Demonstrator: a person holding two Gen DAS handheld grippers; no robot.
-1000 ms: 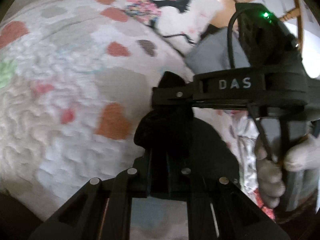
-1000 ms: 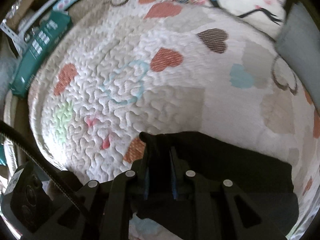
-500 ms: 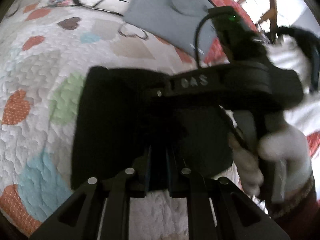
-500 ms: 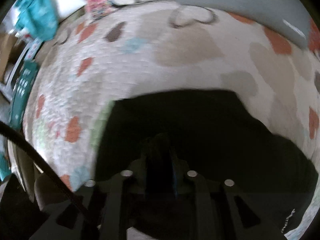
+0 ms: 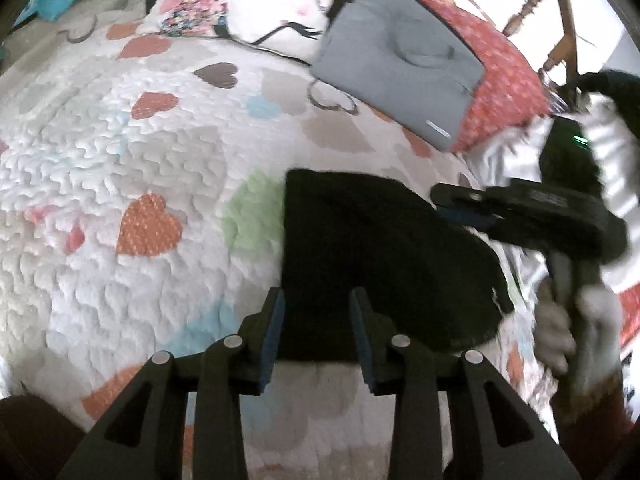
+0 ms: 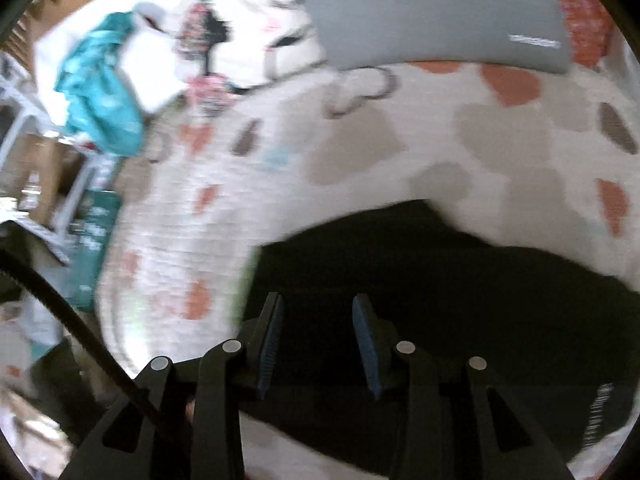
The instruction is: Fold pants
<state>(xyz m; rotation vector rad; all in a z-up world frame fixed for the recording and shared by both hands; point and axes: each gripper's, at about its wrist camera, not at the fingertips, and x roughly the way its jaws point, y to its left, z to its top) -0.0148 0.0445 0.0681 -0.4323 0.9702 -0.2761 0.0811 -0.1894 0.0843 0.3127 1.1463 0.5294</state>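
The black pants lie folded in a compact dark slab on the heart-patterned quilt. My left gripper hovers at their near edge; its jaws are opening, and the cloth shows between the blue pads without being pressed. In the left wrist view, the right gripper reaches over the pants' far right corner, held by a gloved hand. In its own view, the right gripper is over the pants, with jaws opening and nothing pinched.
A grey padded sleeve leans on a red pillow at the back. A white printed pillow lies beside them, with a wooden chair behind. Teal cloth and a teal box sit off the bed's left side.
Both grippers were shut on the black cloth and carried it across the quilt. The pants now lie folded flat, and both jaws have parted and let go.
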